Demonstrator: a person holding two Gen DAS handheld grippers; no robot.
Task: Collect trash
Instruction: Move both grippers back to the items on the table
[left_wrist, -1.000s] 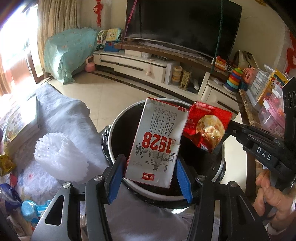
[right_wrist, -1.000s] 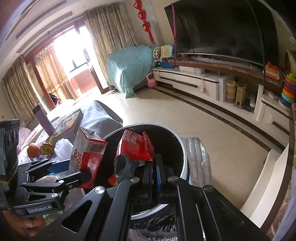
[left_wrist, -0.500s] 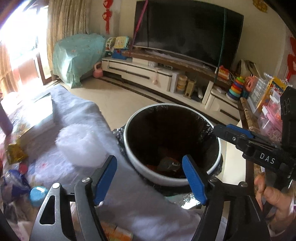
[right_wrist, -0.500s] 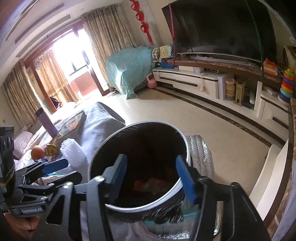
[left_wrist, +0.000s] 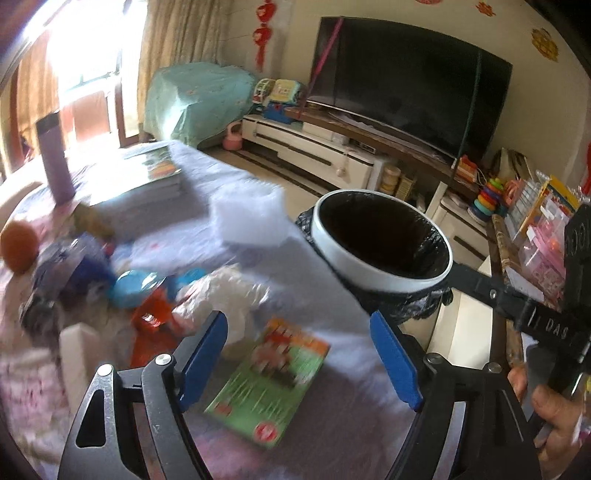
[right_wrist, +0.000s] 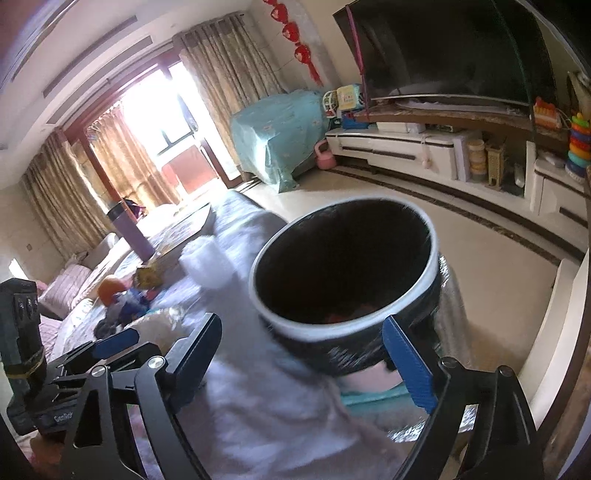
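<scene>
A white-rimmed trash bin (left_wrist: 384, 273) with a black liner stands at the table's edge; it also shows in the right wrist view (right_wrist: 295, 325), with red trash inside. My left gripper (left_wrist: 301, 356) is open and empty above a green carton (left_wrist: 266, 384) lying flat on the cloth. A crumpled white plastic bag (left_wrist: 229, 295), an orange-red wrapper (left_wrist: 151, 325), a white foam net (left_wrist: 251, 218) and blue items (left_wrist: 129, 288) lie to the left. My right gripper (right_wrist: 306, 354) is open and empty just in front of the bin.
An orange (left_wrist: 18, 247), a purple bottle (left_wrist: 55, 158) and books (left_wrist: 147, 177) sit on the covered table (left_wrist: 332, 424). A TV cabinet (left_wrist: 332, 147) with toys lies beyond the floor. The right gripper's arm (left_wrist: 517, 306) crosses at right.
Both grippers opened and dropped the milk carton and red snack packet into the bin. Both then pulled back, and the left view swung left toward the table.
</scene>
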